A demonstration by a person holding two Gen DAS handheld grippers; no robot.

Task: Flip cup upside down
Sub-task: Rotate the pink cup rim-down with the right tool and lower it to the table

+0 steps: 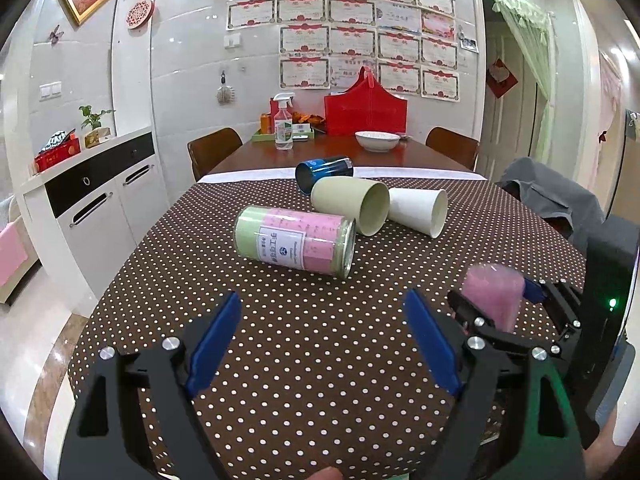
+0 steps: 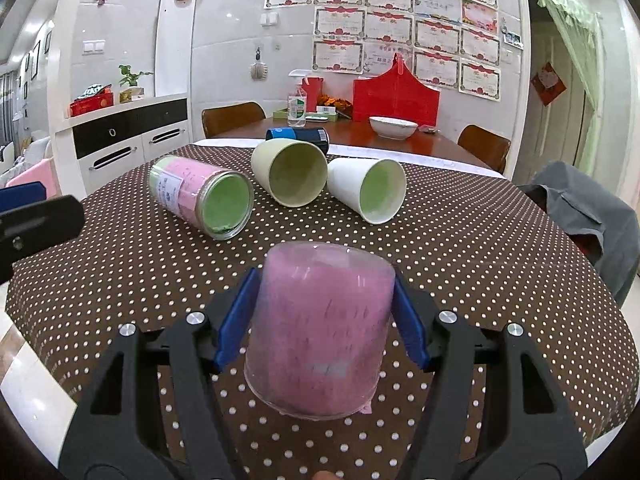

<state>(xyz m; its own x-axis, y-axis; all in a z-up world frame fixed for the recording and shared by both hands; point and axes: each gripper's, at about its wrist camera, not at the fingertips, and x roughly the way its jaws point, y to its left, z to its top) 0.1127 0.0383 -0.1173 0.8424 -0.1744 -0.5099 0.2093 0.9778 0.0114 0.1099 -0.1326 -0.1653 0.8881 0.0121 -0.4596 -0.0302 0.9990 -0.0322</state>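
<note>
Nearest, right hand-held gripper [image 2: 325, 320]: blue pads pinching a pink cup [image 2: 320, 330] on both sides, wide rim toward the camera, held above the dotted surface [image 2: 500, 264]. Left hand-held gripper [image 1: 322, 336]: pads spread apart with nothing between them, over the same surface. Beyond, lying on its side: a green-and-pink labelled jar [image 2: 200, 196]. Just behind it, also on their sides: a pale green cup [image 2: 292, 172] and a white cup [image 2: 366, 188], touching each other. Behind those: a blue can [image 2: 298, 136], on its side. Farthest: white bowl [image 2: 393, 126], spray bottle [image 2: 297, 104], red bag [image 2: 396, 94].
</note>
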